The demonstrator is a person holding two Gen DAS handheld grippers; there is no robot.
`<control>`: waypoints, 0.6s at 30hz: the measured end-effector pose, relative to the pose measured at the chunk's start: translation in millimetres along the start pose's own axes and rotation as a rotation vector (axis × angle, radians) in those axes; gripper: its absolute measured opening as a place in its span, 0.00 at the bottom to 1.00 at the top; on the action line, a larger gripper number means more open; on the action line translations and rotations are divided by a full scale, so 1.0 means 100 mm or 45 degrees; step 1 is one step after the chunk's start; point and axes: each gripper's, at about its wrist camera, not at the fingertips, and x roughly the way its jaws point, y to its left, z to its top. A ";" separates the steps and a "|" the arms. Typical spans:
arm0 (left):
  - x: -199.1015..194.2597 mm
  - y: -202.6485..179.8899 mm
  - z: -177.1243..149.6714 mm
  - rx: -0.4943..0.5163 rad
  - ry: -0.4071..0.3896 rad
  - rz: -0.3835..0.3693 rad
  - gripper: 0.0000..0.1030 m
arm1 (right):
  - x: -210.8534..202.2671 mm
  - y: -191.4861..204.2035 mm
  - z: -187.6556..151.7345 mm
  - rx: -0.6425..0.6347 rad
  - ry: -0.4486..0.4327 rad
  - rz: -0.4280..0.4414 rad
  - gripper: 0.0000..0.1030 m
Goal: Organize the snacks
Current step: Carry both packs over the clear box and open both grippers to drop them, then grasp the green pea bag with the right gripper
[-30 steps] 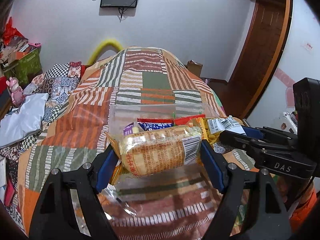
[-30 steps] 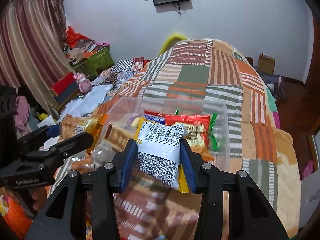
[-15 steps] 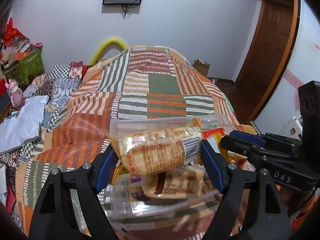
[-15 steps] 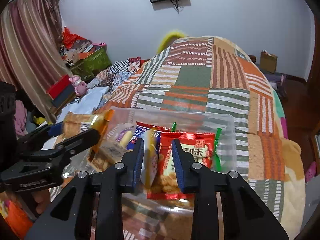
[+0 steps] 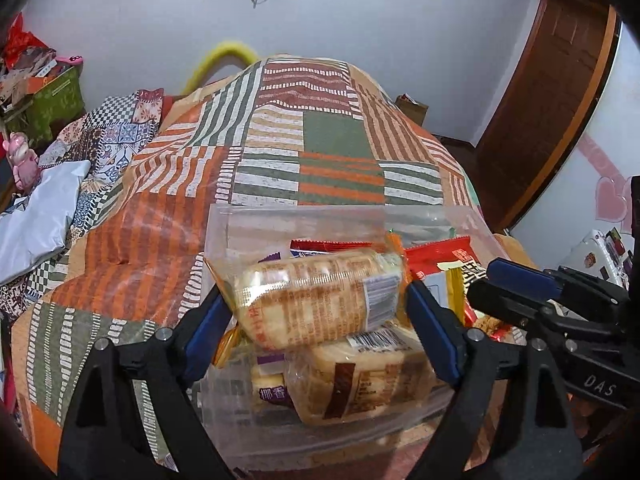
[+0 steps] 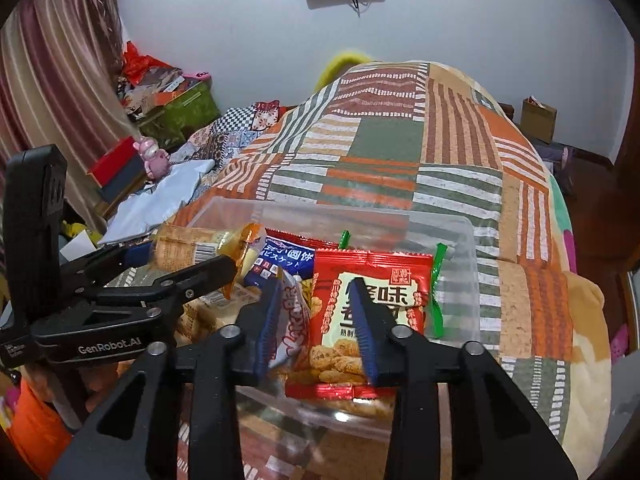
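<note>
Cracker pack (image 5: pixel 320 296) betw. left gripper (image 5: pixel 316 320) fingers, over bin (image 5: pixel 296 220).

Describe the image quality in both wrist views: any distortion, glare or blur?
Left wrist view: strong fisheye bending of the door frame and black corners; glare on the cracker pack wrapper. Right wrist view: the same barrel warp on the quilt, a bright glint on the clear bin near the front wall; text on the red snack bag stays sharp.

Our left gripper (image 5: pixel 316 312) and right gripper (image 6: pixel 316 320) share one build: black angular frames, silver round screws, blue ribbed pads on the fingers (image 5: pixel 434 336). White lettering marks them, "GenRobot.AI" on the left, "DAS" on the right.
</note>
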 end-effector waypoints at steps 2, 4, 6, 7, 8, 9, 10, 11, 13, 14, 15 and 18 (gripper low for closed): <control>-0.04 -0.02 0.00 0.000 0.005 0.000 0.86 | -0.04 0.00 -0.02 -0.002 -0.007 -0.004 0.43; -0.09 -0.02 -0.01 -0.005 0.006 -0.009 0.86 | -0.10 0.01 -0.03 -0.003 -0.012 0.003 0.49; -0.17 -0.04 -0.02 -0.010 -0.005 -0.017 0.87 | -0.18 0.02 -0.05 -0.008 -0.023 0.005 0.53; -0.22 -0.05 -0.03 -0.008 -0.013 -0.018 0.87 | -0.23 0.03 -0.06 -0.014 -0.033 0.002 0.56; -0.27 -0.06 -0.05 -0.004 -0.023 -0.016 0.87 | -0.26 0.04 -0.06 -0.019 -0.040 -0.002 0.57; -0.32 -0.08 -0.06 0.003 -0.031 -0.012 0.88 | -0.31 0.05 -0.08 -0.027 -0.049 -0.006 0.59; -0.37 -0.10 -0.07 0.010 -0.039 -0.007 0.89 | -0.36 0.06 -0.10 -0.031 -0.059 -0.007 0.61; -0.42 -0.12 -0.09 0.018 -0.047 0.000 0.89 | -0.40 0.06 -0.11 -0.032 -0.065 -0.007 0.62; -0.53 -0.16 -0.15 0.037 -0.061 0.014 0.90 | -0.50 0.08 -0.15 -0.034 -0.078 -0.002 0.65; -0.58 -0.18 -0.18 0.045 -0.063 0.020 0.90 | -0.54 0.09 -0.17 -0.037 -0.083 0.000 0.66; -0.63 -0.19 -0.21 0.056 -0.066 0.029 0.90 | -0.57 0.10 -0.18 -0.040 -0.085 0.000 0.66; -0.79 -0.21 -0.31 0.075 -0.073 0.049 0.90 | -0.69 0.13 -0.27 -0.053 -0.089 -0.002 0.66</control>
